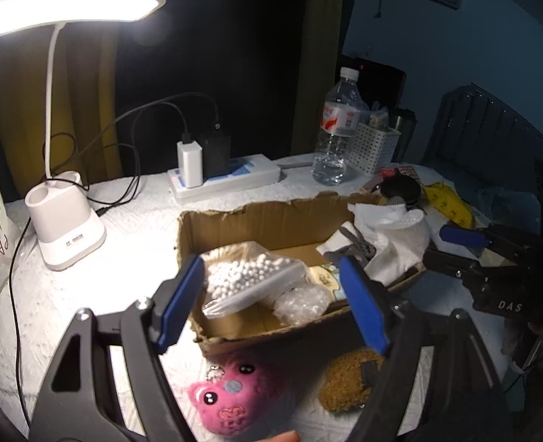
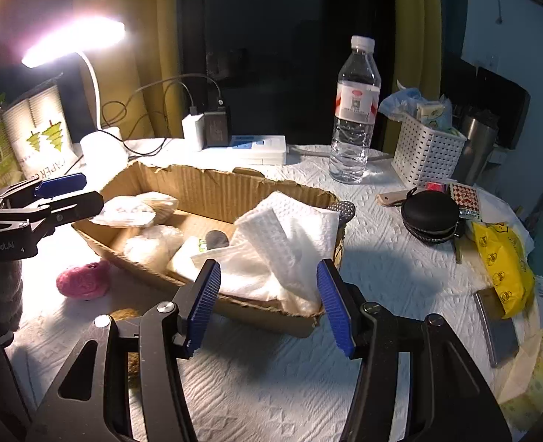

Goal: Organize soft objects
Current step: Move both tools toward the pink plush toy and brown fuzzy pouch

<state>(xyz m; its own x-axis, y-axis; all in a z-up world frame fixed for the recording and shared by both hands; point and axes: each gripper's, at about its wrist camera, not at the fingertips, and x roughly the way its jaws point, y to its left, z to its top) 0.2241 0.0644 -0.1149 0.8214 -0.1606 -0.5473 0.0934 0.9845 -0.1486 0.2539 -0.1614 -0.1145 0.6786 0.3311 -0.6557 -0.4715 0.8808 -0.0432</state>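
Note:
A torn cardboard box stands on the white-covered table. It holds a bag of white cotton balls, a crinkly clear bag and crumpled white paper towel. A pink plush toy and a brown fuzzy piece lie on the table in front of the box. My left gripper hovers open over the box's near edge, its pads pressing on nothing. My right gripper is open just before the box's end with the paper towel, clear of it.
A lit desk lamp, a power strip with chargers and a water bottle stand behind the box. To the right are a white basket, a black round case and a yellow bag.

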